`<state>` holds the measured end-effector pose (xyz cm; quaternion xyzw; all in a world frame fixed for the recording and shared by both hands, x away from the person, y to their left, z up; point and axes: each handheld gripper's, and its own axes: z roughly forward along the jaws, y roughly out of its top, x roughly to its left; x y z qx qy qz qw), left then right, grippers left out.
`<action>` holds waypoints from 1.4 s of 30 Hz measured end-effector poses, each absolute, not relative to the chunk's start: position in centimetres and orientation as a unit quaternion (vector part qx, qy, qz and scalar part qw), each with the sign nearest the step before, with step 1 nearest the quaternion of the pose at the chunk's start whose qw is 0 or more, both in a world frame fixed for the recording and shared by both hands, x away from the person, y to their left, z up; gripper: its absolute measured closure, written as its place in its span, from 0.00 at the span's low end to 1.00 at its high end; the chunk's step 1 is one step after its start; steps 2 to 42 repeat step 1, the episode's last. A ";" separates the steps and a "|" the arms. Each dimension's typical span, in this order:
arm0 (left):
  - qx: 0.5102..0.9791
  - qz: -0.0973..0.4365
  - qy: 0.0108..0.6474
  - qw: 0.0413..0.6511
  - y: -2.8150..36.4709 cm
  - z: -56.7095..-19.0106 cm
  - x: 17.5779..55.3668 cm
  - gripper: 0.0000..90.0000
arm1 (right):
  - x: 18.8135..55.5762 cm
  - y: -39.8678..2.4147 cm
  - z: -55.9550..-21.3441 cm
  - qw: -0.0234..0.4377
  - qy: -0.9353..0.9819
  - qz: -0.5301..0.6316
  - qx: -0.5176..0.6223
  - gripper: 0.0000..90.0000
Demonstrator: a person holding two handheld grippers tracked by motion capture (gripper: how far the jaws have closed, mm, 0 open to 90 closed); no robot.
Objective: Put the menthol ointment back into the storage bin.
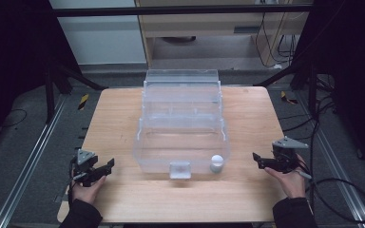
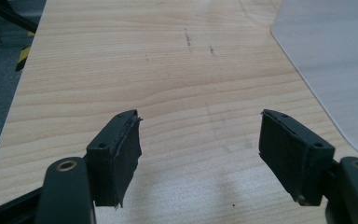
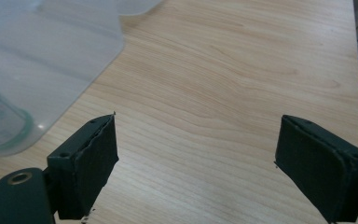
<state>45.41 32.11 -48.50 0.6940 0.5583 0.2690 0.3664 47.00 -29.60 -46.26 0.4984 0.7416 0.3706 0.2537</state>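
Note:
A clear plastic stepped storage box point(image 1: 180, 128) stands in the middle of the wooden table point(image 1: 119, 114). A small white bottle point(image 1: 216, 163) sits inside its front right corner, and a clear latch point(image 1: 180, 169) is on its front wall. My left gripper point(image 1: 108, 166) rests low at the table's front left, open, with nothing between its jaws point(image 2: 200, 140). My right gripper point(image 1: 257, 159) is at the front right, open and empty point(image 3: 196, 149), its jaws pointing toward the box. In the right gripper view the box point(image 3: 51, 51) and the bottle point(image 3: 2, 123) lie at the left.
The box corner point(image 2: 335, 60) lies to the right in the left gripper view. Bare wood runs along the front edge and both sides of the box. Dark frame legs, floor rails and cables point(image 1: 342, 190) surround the table.

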 end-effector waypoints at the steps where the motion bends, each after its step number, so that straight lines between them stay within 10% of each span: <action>1: 0.693 0.270 0.558 0.367 32.1 -48.5 45.4 0.32 | 47.1 -29.8 -46.5 0.254 0.740 0.370 0.501 0.14; 42: 0.693 0.270 0.558 0.367 32.1 -48.5 45.4 0.32 | 47.1 -29.8 -46.5 0.254 0.740 0.370 0.501 0.14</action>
